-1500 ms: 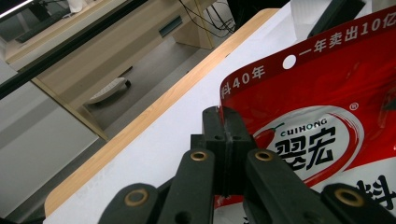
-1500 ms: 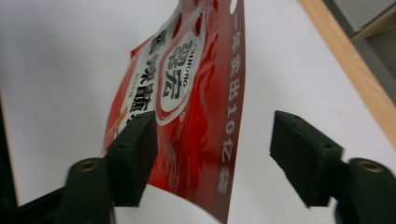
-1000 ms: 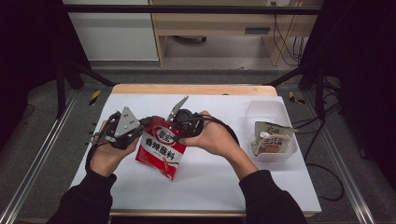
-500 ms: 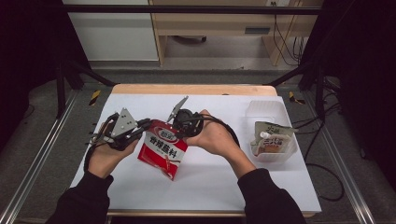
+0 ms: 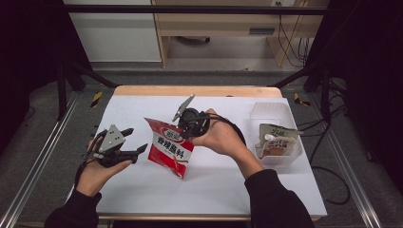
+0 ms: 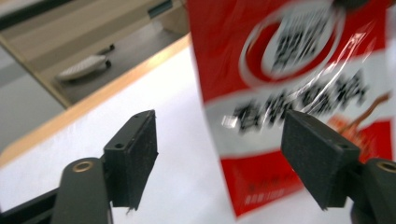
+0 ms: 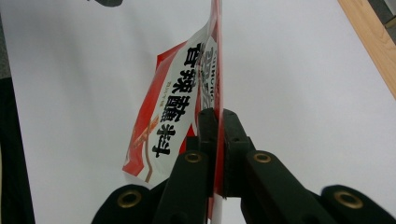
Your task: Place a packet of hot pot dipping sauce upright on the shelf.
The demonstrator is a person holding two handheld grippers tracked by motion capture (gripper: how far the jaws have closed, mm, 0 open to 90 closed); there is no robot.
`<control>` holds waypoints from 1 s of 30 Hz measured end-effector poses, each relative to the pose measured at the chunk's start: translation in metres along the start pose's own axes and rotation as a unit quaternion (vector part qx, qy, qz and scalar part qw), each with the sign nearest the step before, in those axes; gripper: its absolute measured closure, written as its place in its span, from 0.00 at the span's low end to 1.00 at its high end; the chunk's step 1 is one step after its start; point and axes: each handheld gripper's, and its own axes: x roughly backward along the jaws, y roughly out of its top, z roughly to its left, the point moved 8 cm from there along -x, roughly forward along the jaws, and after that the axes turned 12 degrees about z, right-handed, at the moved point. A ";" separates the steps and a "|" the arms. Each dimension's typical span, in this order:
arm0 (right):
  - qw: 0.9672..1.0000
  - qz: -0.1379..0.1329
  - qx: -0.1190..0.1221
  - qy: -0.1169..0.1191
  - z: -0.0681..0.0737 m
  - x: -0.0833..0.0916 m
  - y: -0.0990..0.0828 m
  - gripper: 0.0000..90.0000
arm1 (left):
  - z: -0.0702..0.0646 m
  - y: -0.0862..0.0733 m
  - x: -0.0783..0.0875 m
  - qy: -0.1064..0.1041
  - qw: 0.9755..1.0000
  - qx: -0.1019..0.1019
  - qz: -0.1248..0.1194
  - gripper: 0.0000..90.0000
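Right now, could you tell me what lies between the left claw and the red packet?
Nothing but bare white table in the high view; the open left claw stands just clear of the red packet.

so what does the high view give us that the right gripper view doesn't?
High view: the clear bin at the table's right with a green-and-white pouch in it, both hands, and the left gripper open, apart from the packet. Right gripper view: the right gripper seen close, pads clamped on the packet's edge. Both: the red seasoning packet and the white table.
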 end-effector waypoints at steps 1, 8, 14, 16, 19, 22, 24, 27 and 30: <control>1.000 -0.002 0.002 0.001 0.000 0.001 0.001 1.00 | 0.002 -0.006 -0.003 0.002 1.000 0.003 0.004 0.28; 1.000 -0.003 0.007 0.000 -0.002 0.012 0.002 1.00 | 0.007 -0.038 -0.022 -0.004 0.998 0.023 0.051 0.16; 1.000 0.003 0.020 -0.009 -0.006 0.025 -0.002 1.00 | 0.010 -0.059 -0.032 -0.009 0.997 0.023 0.080 0.09; 1.000 0.005 0.026 -0.015 -0.009 0.030 -0.005 1.00 | 0.011 -0.063 -0.035 -0.008 0.996 0.025 0.085 0.09; 0.999 0.008 0.030 -0.026 -0.014 0.039 -0.012 1.00 | 0.013 -0.068 -0.036 -0.008 0.996 0.033 0.087 0.09; 0.999 0.011 0.034 -0.037 -0.022 0.047 -0.019 1.00 | 0.015 -0.070 -0.036 -0.005 0.996 0.033 0.087 0.09; 0.999 0.014 0.030 -0.040 -0.025 0.051 -0.023 1.00 | 0.016 -0.070 -0.036 -0.002 0.996 0.036 0.085 0.09; 0.998 0.013 0.039 -0.046 -0.033 0.059 -0.030 1.00 | 0.018 -0.072 -0.036 0.000 0.995 0.039 0.088 0.09; 0.998 0.013 0.034 -0.050 -0.039 0.065 -0.036 1.00 | 0.018 -0.073 -0.036 0.000 0.995 0.041 0.088 0.09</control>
